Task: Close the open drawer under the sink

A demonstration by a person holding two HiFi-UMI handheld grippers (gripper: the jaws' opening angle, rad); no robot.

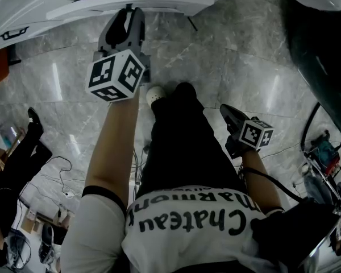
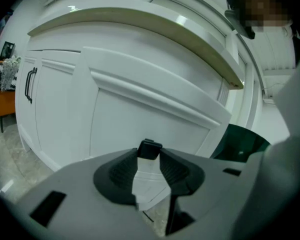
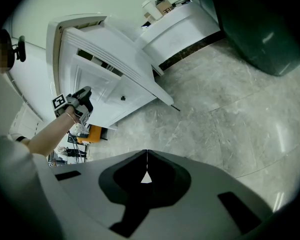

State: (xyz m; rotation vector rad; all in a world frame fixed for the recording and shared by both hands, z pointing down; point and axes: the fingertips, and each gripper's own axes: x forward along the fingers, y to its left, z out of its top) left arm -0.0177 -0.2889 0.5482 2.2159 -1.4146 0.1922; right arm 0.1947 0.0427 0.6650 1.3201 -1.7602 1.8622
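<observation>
The ribbed black pads (image 2: 174, 171) of your left gripper (image 2: 149, 158) pinch a small black square knob (image 2: 149, 148) at their tips, low in the centre of the frame. Behind it, the white panelled drawer front (image 2: 155, 119) fills the middle, standing out from the white cabinet (image 2: 50, 104). Push straight and level, keeping the knob square. Your right gripper (image 3: 146, 156) hangs closed and empty over grey marble floor (image 3: 230, 119).

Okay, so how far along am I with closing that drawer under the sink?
Nothing finished: the drawer still juts out from the cabinet. In hand: the left tool appears to pinch its black knob. The right tool hangs shut and empty. Left: push the drawer flush.
</observation>
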